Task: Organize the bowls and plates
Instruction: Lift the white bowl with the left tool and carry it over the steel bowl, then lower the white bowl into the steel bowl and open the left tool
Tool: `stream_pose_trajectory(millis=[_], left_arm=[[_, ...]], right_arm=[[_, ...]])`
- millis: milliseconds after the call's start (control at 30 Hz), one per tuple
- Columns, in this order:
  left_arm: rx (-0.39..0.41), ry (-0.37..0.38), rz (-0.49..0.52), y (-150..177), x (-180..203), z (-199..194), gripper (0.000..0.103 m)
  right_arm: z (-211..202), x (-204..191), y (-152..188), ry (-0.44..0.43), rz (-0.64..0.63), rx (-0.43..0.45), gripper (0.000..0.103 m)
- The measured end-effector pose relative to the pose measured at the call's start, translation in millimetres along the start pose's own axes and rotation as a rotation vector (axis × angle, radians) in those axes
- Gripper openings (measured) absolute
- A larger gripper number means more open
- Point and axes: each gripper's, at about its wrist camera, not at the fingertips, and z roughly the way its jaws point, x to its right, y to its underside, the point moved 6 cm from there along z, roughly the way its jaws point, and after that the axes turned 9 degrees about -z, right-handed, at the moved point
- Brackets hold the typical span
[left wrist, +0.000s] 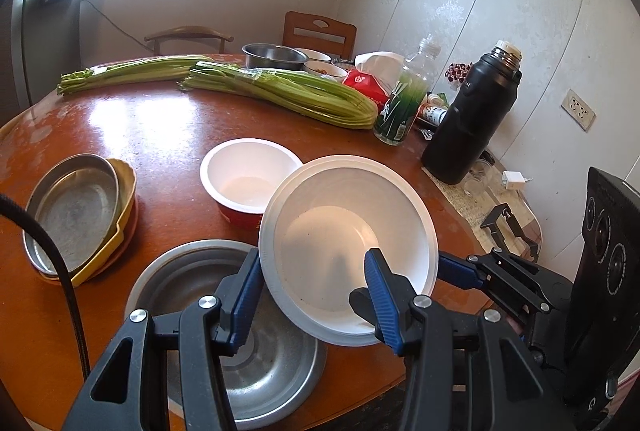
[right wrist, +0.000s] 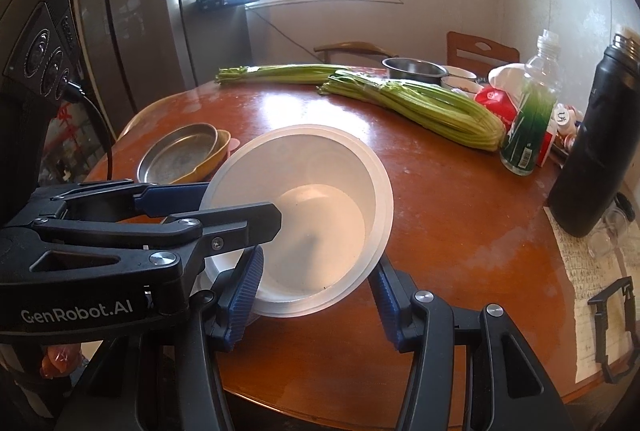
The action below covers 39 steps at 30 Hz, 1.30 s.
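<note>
White plastic, that is what both of my tools are clamped on: the white bowl (left wrist: pixel 352 243) hangs tilted above the wooden table (left wrist: pixel 160 135), its mouth turned toward the cameras. My left gripper (left wrist: pixel 310 295) has one blue pad outside the bowl's left wall and the other inside the cavity, so it pinches the near rim. My right gripper (right wrist: pixel 320 301) straddles the bowl's lower edge, one pad against each side, closed on it as well; in its view the left tool's black fingers reach across the rim from the left.

Directly under the bowl sits a steel basin (left wrist: pixel 240 331), and just beyond it a red-sided cup (left wrist: pixel 250 179) with a white inside. To the left, a steel plate (left wrist: pixel 72 215) rests in a yellow dish (left wrist: pixel 120 215) on a pinkish one. Farther back lie celery bundles (left wrist: pixel 288 95), a plastic bottle (left wrist: pixel 404 99) and a black thermos (left wrist: pixel 472 119), well apart from the bowl.

My worry is the shared hold. If my two hands drift apart or twist against each other, the thin rim could flex and pop out of one pair of pads, dropping the bowl onto the basin. Swinging it low could also clip the cup and tip it over
</note>
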Motion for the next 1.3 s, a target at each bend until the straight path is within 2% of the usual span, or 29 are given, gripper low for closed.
stream_pose_trajectory(millis=[700, 1300], left_arm=[[0.061, -0.013, -0.060, 11, -51, -41, 0.051], [0.001, -0.035, -0.093, 23, -78, -22, 0.051]], right_arm=[[6, -59, -9, -0.032, -0.080, -0.009, 0.056], [39, -73, 2, -0.077, -0.058, -0.083, 0.056]])
